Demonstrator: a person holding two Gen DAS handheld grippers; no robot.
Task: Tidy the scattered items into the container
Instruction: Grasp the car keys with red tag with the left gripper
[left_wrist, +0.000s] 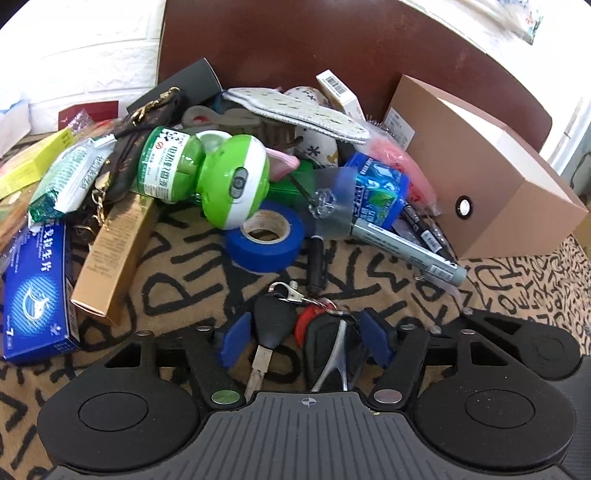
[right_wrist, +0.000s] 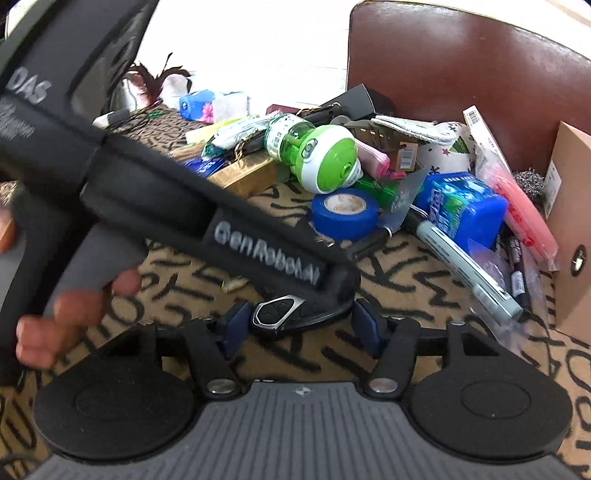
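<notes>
A bunch of keys with a black fob (left_wrist: 295, 332) lies on the patterned cloth between the blue pads of my left gripper (left_wrist: 306, 338), which is open around it. In the right wrist view the key fob (right_wrist: 275, 314) lies between the open fingers of my right gripper (right_wrist: 299, 325), with the left gripper's body (right_wrist: 229, 236) crossing above it. A brown cardboard box (left_wrist: 476, 173) stands at the right. Scattered items lie ahead: a blue tape roll (left_wrist: 266, 236), a green and white bottle (left_wrist: 207, 173), a grey marker (left_wrist: 406, 251), a blue gum tub (left_wrist: 380, 192).
A blue medicine box (left_wrist: 37, 291) and a gold carton (left_wrist: 114, 254) lie at the left. A dark brown chair back (left_wrist: 332, 44) stands behind the pile. A hand (right_wrist: 74, 306) holds the left gripper's handle. A tissue pack (right_wrist: 210, 105) lies far back.
</notes>
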